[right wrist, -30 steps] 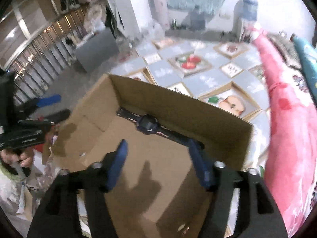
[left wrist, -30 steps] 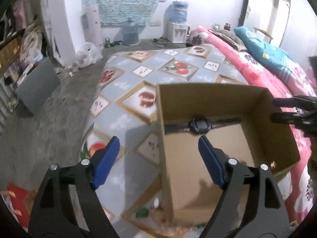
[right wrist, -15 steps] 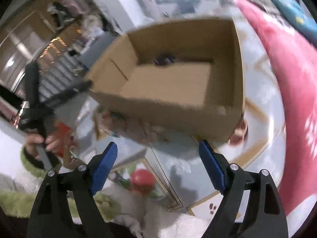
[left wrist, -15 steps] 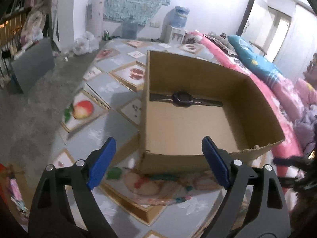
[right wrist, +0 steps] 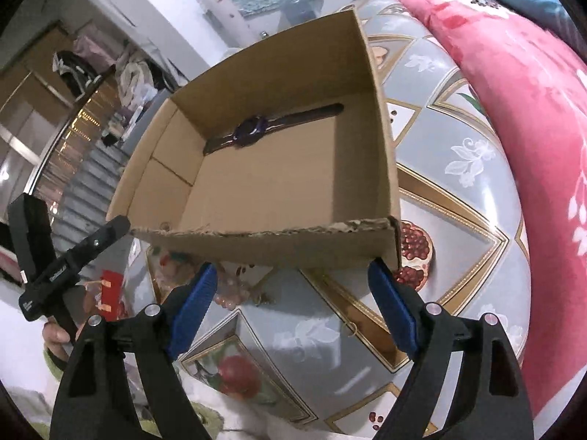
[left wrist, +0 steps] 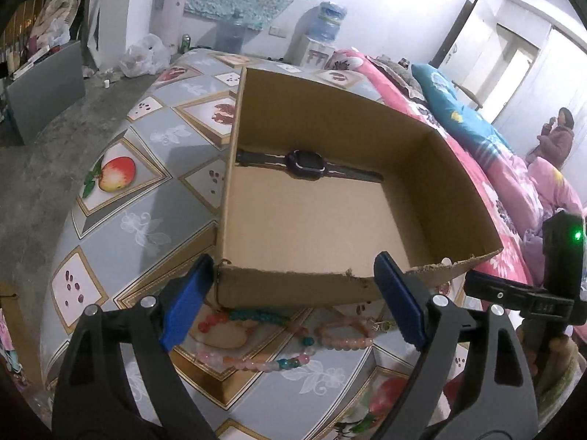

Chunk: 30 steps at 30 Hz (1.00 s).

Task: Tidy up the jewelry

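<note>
Two fisheye views, each looking forward and steeply down along its own gripper's fingers. The left wrist camera sits near the cardboard box (left wrist: 323, 220), facing its near wall, the bed's pink quilt (left wrist: 513, 183) to the right. The right wrist camera looks at that same box (right wrist: 279, 168) from beside it. Both share the box and the patterned cloth (left wrist: 146, 198) under it.

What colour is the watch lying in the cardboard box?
The watch is dark, black to deep purple, with pale marks on the strap by the face. It shows best in the left wrist view.
</note>
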Motion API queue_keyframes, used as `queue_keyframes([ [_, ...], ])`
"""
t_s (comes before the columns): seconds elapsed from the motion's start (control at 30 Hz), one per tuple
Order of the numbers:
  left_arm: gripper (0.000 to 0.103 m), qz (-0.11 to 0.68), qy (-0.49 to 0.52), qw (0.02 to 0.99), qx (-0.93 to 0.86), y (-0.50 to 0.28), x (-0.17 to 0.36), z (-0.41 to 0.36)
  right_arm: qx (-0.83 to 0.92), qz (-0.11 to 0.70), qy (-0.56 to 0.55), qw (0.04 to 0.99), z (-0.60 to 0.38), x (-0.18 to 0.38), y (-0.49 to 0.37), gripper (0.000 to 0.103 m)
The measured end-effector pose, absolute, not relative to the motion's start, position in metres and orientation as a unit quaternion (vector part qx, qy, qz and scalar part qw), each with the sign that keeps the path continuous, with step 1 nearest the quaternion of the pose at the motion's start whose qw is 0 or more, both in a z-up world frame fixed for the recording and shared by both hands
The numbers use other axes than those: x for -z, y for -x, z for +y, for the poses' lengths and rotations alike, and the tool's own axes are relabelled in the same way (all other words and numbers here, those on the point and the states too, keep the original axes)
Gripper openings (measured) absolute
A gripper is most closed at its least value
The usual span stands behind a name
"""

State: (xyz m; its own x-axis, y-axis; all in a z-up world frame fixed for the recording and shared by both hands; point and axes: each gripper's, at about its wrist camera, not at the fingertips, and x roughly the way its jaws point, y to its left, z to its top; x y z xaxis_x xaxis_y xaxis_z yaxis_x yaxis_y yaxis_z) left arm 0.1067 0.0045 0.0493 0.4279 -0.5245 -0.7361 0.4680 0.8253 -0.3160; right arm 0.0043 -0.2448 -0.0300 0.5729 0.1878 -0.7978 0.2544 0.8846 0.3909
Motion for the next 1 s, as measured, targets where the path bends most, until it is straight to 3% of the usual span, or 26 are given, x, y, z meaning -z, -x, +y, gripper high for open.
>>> queue_keyframes([
  [0.13, 0.085, 0.416, 0.025, 0.865, 0.279, -0.094, -0.062, 0.013, 0.042, 0.465, -0.195, 0.863, -0.231, 0.023, 0.005, 0.082],
  [0.33, 0.085, 0.373, -0.014, 0.889, 0.266, -0.053, -0.076, 0.031, 0.056, 0.468, -0.127, 0.873, -0.202, 0.027, 0.042, 0.09],
  [0.67, 0.085, 0.441, -0.116, 0.856, 0.243, -0.002, -0.013, 0.003, 0.12, 0.523, -0.102, 0.838, -0.191, 0.08, 0.062, 0.092],
  [0.77, 0.085, 0.447, -0.134, 0.852, 0.237, 0.002, 0.001, -0.008, 0.123, 0.526, -0.089, 0.837, -0.188, 0.089, 0.055, 0.097],
  [1.0, 0.085, 0.467, -0.17, 0.838, 0.226, 0.001, 0.021, -0.022, 0.124, 0.506, -0.061, 0.851, -0.183, 0.093, 0.054, 0.097],
])
